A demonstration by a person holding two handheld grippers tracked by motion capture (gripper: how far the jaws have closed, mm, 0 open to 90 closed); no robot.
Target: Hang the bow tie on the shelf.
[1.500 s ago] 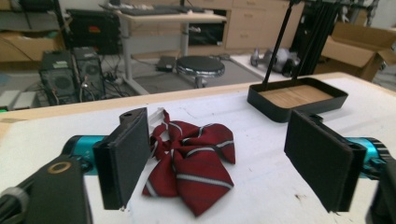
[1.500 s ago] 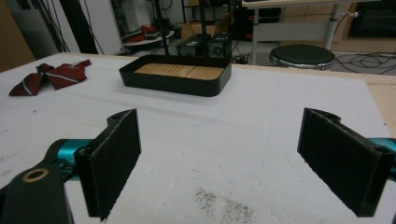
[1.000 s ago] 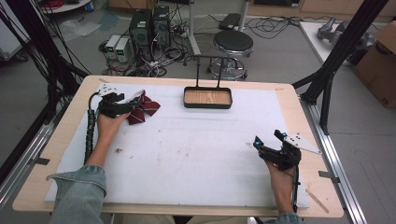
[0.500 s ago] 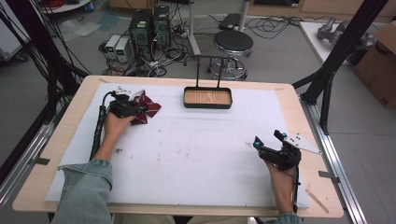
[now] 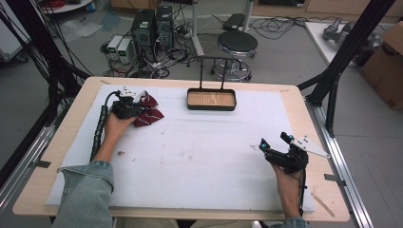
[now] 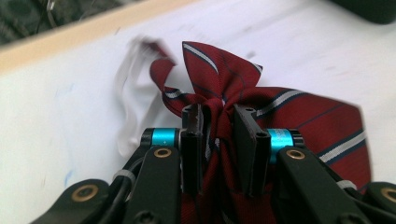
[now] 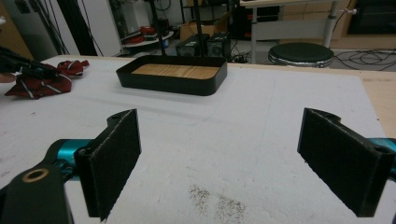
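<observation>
While the left gripper (image 6: pixel 219 140) pinches a striped red cloth (image 6: pixel 261 112), a black tray (image 5: pixel 211 99) sits beyond on white foam (image 5: pixel 199 156); the right gripper (image 7: pixel 233 158) gapes.

The left gripper (image 5: pixel 135 105) has shifted nearer the tray (image 5: pixel 211 99). It has closed on the red striped cloth (image 6: pixel 261 112), bunching it.

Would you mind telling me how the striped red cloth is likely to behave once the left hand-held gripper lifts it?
The striped red cloth will probably hang limp: it is already bunched and creased between the jaws of the left hand-held gripper. It looks thin, so likely light. The white band beside it may trail along, though whether it is attached is unclear.
</observation>
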